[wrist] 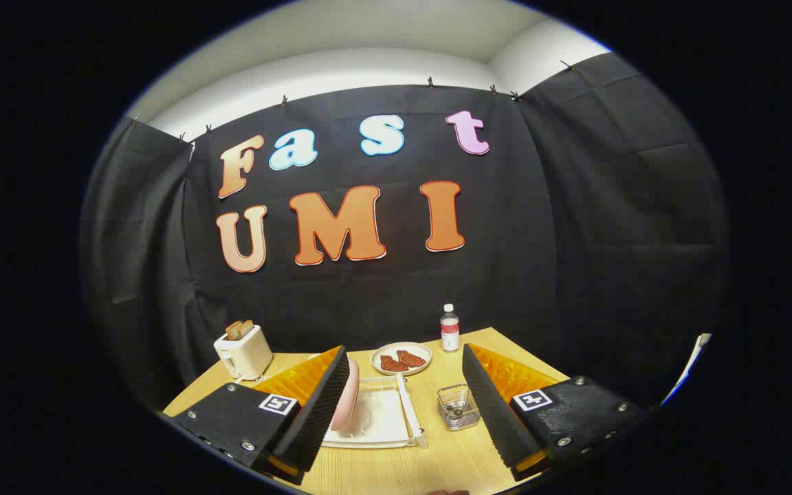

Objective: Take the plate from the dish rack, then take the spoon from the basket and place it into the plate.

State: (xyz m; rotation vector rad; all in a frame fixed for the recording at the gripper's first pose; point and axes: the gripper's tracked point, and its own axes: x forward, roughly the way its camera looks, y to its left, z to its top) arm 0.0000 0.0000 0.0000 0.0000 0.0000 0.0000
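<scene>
The gripper (406,405) hung spread and empty above the dish rack (396,412), where the pink plate (346,399) stood on edge, likely stiff, slippery and breakable, best pinched at its upper rim.

1. No readable text, number or brand is seen on the bottle (449,328); its label is too small to be made out.
2. A small dark mark is carried on the front of the toaster (243,353), but it cannot be read.
3. A square black-and-white coded marker, without letters, is borne by each finger (532,399) of the gripper (406,405).
</scene>
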